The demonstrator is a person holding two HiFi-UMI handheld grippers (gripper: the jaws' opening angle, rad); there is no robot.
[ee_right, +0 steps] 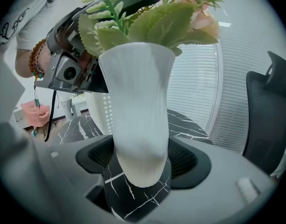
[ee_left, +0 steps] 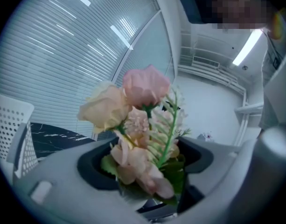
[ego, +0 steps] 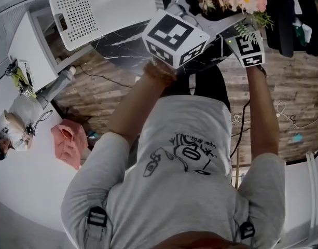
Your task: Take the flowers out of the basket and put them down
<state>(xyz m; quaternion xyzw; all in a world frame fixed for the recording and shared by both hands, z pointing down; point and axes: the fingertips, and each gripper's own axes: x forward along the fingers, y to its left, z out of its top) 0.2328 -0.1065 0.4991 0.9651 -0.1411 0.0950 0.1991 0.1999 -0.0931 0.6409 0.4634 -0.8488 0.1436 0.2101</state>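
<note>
**A:** Flowers point(ee_left: 138, 120), where are they?

**B:** In the mouth of the white vase point(ee_right: 138, 101). The pink and cream blooms and green fronds stand above its rim.

**A:** And the left gripper point(ee_left: 145, 167)?

**B:** It's above the vase's rim. Its jaws are clamped on the bunch, with petals and leaves pressed against both pads.

**A:** The right gripper point(ee_right: 143, 160)?

**B:** It's low on the vase, with its jaws closed on the ribbed body just above the rounded base.

**A:** What's under the vase?

**B:** The black marble table point(ego: 122, 48). I can't tell whether the base touches it.

**A:** And the basket point(ego: 96, 9)?

**B:** It's white and perforated, and sits on the table. In the head view it's left of the vase and well apart from it.
</note>
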